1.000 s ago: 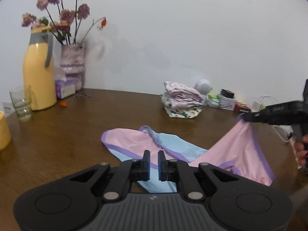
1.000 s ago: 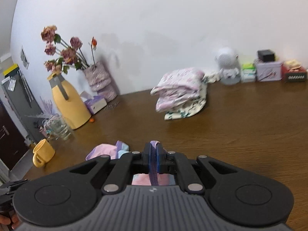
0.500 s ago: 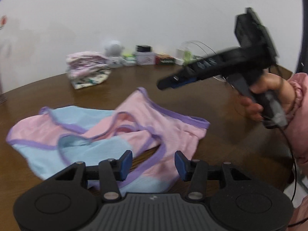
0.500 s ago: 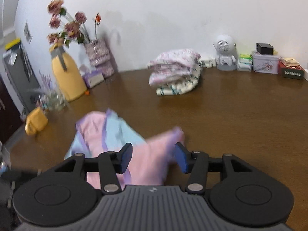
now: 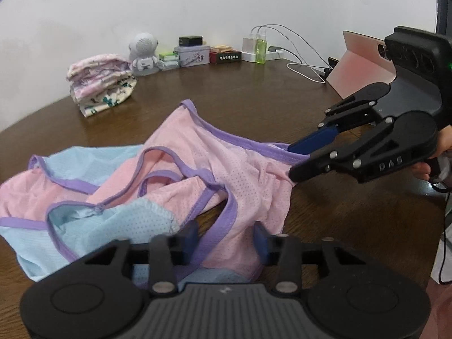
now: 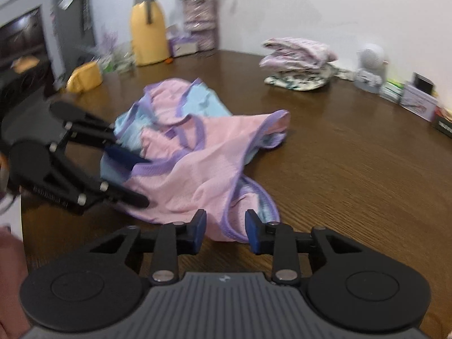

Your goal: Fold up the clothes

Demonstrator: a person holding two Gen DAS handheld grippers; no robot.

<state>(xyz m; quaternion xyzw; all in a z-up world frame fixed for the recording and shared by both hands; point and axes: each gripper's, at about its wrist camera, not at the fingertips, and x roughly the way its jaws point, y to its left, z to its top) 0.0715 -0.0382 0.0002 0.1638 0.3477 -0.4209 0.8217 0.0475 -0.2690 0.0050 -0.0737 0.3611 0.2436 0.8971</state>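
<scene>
One crumpled pink-blue garment (image 5: pixel 175 175) on bench (image 5: pixel 254 104); both grippers, left gripper (image 5: pixel 226 238) and right gripper (image 6: pixel 225 230), wide apart; folded stack (image 5: pixel 101 82) behind.

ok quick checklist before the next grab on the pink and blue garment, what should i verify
1. Left hand-held gripper open: ok, jaws stand apart over the garment's near edge.
2. Right hand-held gripper open: ok, jaws apart at the purple-trimmed edge.
3. Pink and blue garment flat on the table: not ok, it lies crumpled with straps crossing.
4. Fabric between each gripper's fingers: cannot tell, cloth lies at both gaps, but whether it sits between the pads is unclear.
5. Folded pile away from the working area: ok, it sits apart, near the wall.
6. Grippers apart from each other: ok, on different edges.
</scene>
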